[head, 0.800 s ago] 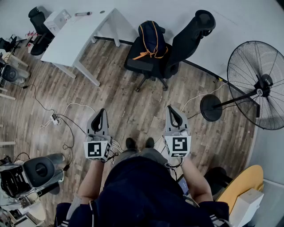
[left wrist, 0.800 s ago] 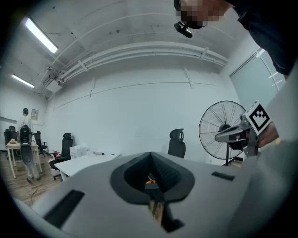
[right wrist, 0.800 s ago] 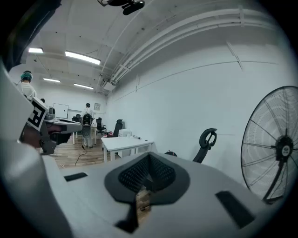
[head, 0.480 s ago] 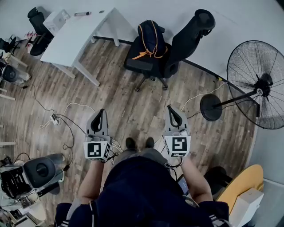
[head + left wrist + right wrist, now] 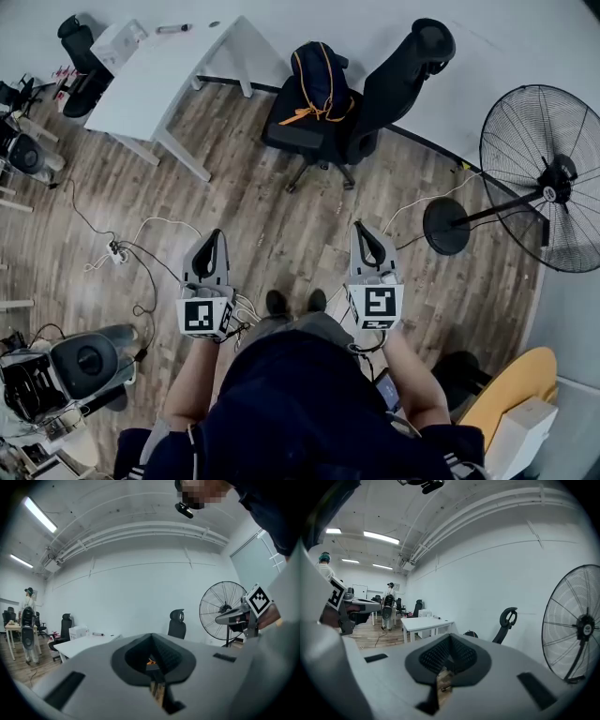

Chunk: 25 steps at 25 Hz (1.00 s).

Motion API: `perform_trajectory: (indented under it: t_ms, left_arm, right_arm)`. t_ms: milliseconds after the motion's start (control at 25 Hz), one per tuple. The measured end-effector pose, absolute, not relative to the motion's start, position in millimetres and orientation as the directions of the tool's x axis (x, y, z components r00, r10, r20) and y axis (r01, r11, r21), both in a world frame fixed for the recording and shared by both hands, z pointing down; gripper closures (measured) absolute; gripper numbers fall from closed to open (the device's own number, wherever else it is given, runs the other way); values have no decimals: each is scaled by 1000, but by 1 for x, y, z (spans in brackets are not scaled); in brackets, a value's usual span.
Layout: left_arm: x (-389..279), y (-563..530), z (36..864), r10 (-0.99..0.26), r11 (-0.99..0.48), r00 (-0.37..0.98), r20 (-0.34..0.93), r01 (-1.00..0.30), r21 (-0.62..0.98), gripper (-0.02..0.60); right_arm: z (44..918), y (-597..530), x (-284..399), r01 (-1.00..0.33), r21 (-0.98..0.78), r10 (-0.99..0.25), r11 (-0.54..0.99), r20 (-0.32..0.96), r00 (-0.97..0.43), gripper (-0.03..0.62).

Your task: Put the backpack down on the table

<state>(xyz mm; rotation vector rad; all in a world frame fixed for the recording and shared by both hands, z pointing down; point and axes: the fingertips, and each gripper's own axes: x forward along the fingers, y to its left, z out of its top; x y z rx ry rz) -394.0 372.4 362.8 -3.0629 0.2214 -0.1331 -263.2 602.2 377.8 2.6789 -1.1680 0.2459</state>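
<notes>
backpack (image 5: 319,82) sat on the seat of the black office chair (image 5: 398,84), leaning against the backrest, well apart from me across the wooden floor. the white table (image 5: 164,75) where it belonged stood to the chair's left in the head view, near it but not touching.

nothing of the task was done yet, so the step in hand, as i judged it, was to walk up and take hold. to do that well i would need to mind the cables (image 5: 141,239) lying on the floor to my left. i would come at the bag from the front and aim for the top handle or the orange-trimmed straps, not the soft body, which would likely sag and slip.

my left gripper (image 5: 216,242) was held out in front of me, its jaws pressed together on nothing. my right gripper (image 5: 362,236) was beside it, jaws likewise together and empty. both would have to open before reaching the bag.
</notes>
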Motion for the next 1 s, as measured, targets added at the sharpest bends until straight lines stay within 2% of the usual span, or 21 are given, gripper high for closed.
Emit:
perform_trajectory:
  t_ms: [80, 200, 320, 440, 600, 880, 1000]
  left_arm:
    - [-393, 371, 362, -147, -987, 986, 81, -141, -70, 577]
    - [-393, 371, 363, -144, -988, 986, 85, -138, -74, 578]
    - [-394, 371, 363, -141, -988, 986, 86, -135, -74, 578]
    - [-393, 370, 362, -140, -988, 986, 89, -134, -72, 577]
    - [-394, 367, 364, -142, -988, 986, 92, -136, -71, 578]
    - [-393, 362, 362, -141, -989, 985, 95, -135, -64, 577]
    - [-392, 360, 363, -137, -989, 986, 92, -131, -66, 577]
  right_arm:
    - [379, 602, -261, -735, 131, -700, -665, 234, 675, 592]
    - [381, 601, -260, -742, 128, -706, -658, 239, 667, 520]
    - [379, 599, -261, -751, 125, -717, -648, 232, 657, 483]
    - [374, 593, -262, -779, 122, -752, -615, 208, 625, 320]
    - [365, 585, -266, -808, 136, -789, -574, 172, 590, 216]
    - [353, 574, -268, -825, 135, -817, -548, 126, 563, 141]
    - [356, 572, -266, -823, 138, -813, -551, 133, 566, 138]
